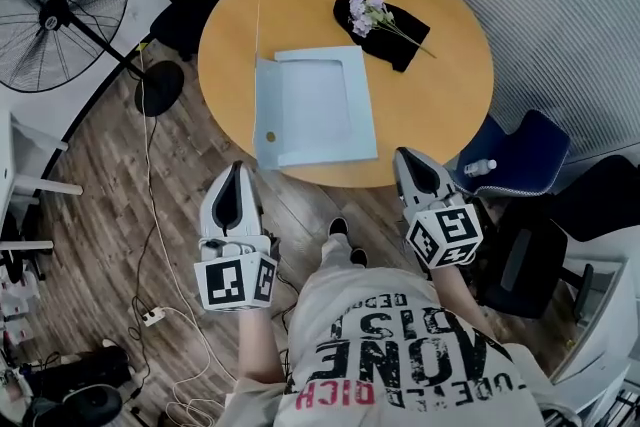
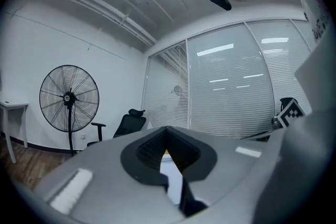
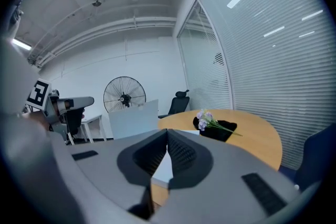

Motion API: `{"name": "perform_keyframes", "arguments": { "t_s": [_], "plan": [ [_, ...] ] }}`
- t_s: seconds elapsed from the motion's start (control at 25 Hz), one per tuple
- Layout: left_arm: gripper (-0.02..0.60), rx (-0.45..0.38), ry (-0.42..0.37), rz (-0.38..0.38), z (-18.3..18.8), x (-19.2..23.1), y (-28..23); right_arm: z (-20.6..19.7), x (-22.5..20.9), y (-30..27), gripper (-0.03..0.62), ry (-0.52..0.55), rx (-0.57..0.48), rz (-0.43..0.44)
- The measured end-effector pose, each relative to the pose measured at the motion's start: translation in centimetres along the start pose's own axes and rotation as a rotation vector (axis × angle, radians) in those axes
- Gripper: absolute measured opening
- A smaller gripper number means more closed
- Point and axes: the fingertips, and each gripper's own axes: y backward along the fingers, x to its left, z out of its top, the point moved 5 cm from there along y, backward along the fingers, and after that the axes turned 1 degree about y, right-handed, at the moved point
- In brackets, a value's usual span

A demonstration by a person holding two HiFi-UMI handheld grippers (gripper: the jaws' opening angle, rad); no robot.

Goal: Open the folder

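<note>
The folder (image 1: 315,105) lies by the front edge of the worktop (image 1: 440,115), cover standing upright (seemingly only laying it flat remains), with the left hand-held gripper (image 1: 238,169) and right hand-held gripper (image 1: 404,155) closed, empty, just off that edge.

Pale blue folder (image 1: 315,105) lies open on table (image 1: 440,115), cover (image 3: 134,119) upright.

Table (image 1: 440,105): folder (image 1: 315,105) lay at centre-left, its cover upright along its left edge. Cloth (image 1: 400,30) lay behind and right of it, flowers (image 1: 368,13) on the cloth. Fan (image 1: 65,10) stood on the floor to the left. Chair (image 1: 520,155) stood to the right, bottle (image 1: 480,167) on its seat.
</note>
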Motion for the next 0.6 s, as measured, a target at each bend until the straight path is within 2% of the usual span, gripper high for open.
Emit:
{"name": "perform_keyframes", "arguments": {
  "t_s": [0.36,0.6],
  "plan": [
    [0.009,0.03,-0.021,-0.011,1.1,-5.9,2.7,1.9,0.3,6.3,0.012,0.027,-0.07,0.015],
    [0.009,0.011,-0.004,-0.069,1.7,-10.2,3.8,2.9,1.0,9.0,0.012,0.049,-0.1,0.05]
  ]
}}
